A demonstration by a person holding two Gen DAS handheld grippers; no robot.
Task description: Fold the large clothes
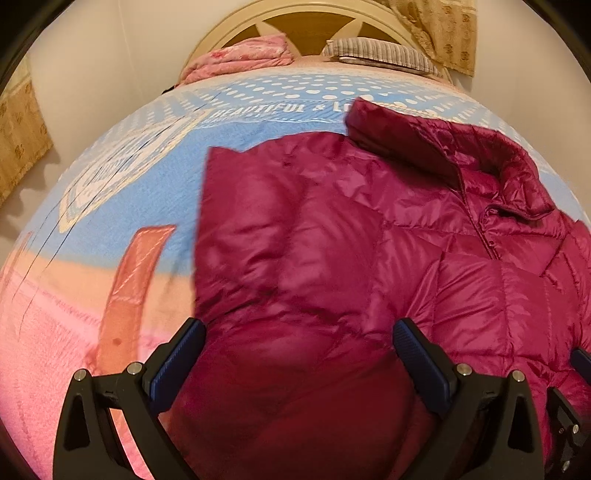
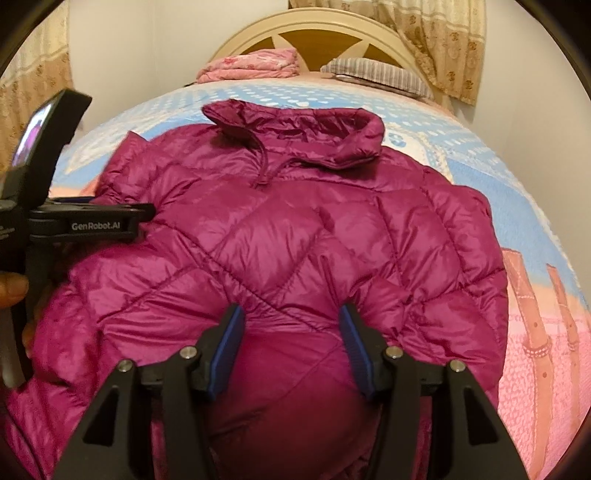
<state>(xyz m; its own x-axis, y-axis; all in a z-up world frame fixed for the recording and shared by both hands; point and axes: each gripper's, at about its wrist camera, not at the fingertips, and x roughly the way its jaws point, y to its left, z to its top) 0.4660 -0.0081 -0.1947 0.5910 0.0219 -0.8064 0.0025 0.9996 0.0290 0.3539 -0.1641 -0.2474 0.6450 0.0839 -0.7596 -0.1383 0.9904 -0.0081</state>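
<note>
Bedspread (image 1: 122,192) reading "BEAUTIFUL", magenta puffer jacket (image 2: 280,236), both claws apparently agape, "GenRobot.AI" on left claw (image 1: 295,339).

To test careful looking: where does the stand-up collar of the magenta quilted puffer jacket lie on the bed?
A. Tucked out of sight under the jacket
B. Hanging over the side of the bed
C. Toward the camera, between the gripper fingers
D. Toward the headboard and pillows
D: in the right wrist view the collar of the magenta quilted puffer jacket lies at the jacket's far end, nearest the cream headboard.
</note>
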